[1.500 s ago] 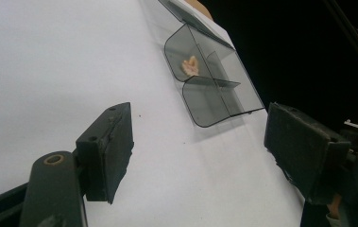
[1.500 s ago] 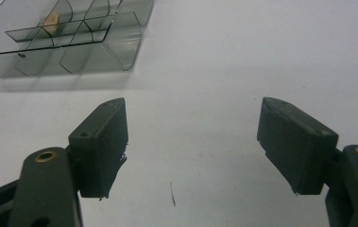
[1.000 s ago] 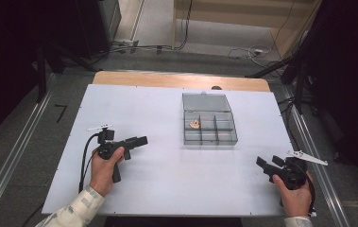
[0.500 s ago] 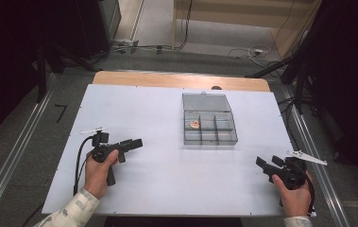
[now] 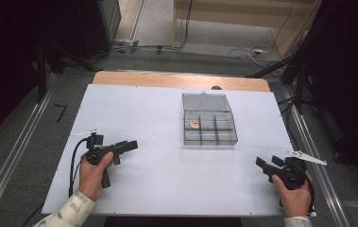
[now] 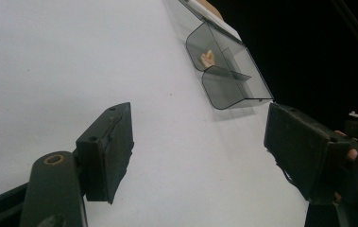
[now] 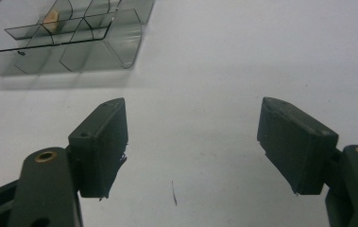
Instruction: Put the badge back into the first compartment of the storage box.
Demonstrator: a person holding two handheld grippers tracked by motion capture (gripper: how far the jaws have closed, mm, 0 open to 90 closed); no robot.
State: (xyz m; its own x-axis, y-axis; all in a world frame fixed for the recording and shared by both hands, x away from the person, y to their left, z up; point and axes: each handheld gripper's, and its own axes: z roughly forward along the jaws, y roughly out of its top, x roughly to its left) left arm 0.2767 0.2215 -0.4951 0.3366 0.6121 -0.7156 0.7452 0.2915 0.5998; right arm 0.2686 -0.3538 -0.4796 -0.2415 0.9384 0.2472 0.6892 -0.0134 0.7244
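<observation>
The organizer box (image 5: 209, 124) is smoky, see-through glossy plastic. Under it, the table (image 5: 148, 113) looks smooth, matt white, with a bare wood edge (image 5: 167, 79) beyond the box. Both grippers' jaws are matt black.

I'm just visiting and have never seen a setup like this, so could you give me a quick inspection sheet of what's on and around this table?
Surface: white tabletop, flat, with a wooden strip along its far edge.
Job's things: clear compartment box, lid open and lying back; one small tan piece in a far-left compartment, the other compartments look empty.
Clutter: nothing seen.
Grippers: left gripper held low over the table, jaws apart, nothing between them; right gripper near the table's right corner, jaws apart, nothing between them. Both stand apart from the box.
Cables: black cable loops from the left gripper; more cables on the floor beyond.
Surroundings: grey floor, metal rails on both sides, dark stands.
</observation>
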